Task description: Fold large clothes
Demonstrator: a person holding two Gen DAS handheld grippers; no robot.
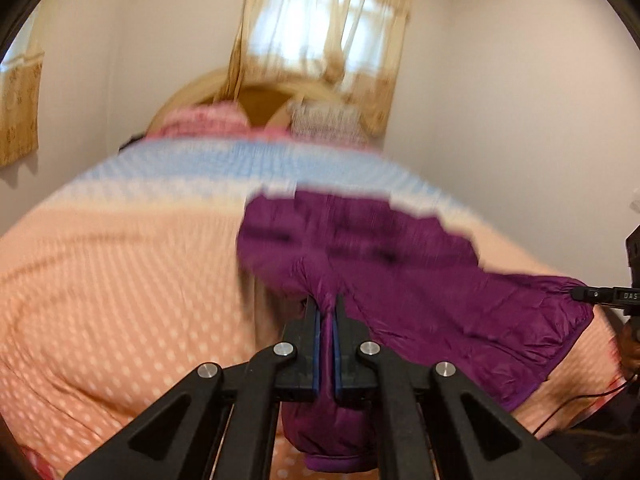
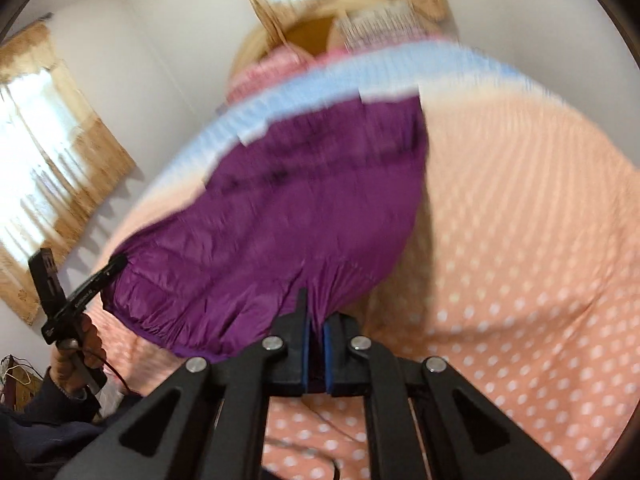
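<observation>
Purple quilted jacket (image 1: 384, 256) lies on the peach polka-dot bedspread (image 1: 120, 280), its long axis running away from the cameras toward the headboard (image 1: 192, 92), far end near the blue band of the cover. Near hem edge gathered and lifted. Left gripper (image 1: 327, 312) clamped on a bunched fold of the hem at one corner; right gripper (image 2: 314, 320) likewise pinched tight on the hem at the other. Frames motion-blurred; which end the collar lies at cannot be told.

- Soft daylight enters through the overexposed, sheer-curtained window (image 1: 320, 20).
- Motion blur smears the peach polka-dot bedspread (image 1: 120, 280) and the shiny purple quilted jacket (image 2: 300, 208).
- Fisheye curvature; dark vignetted corners.
</observation>
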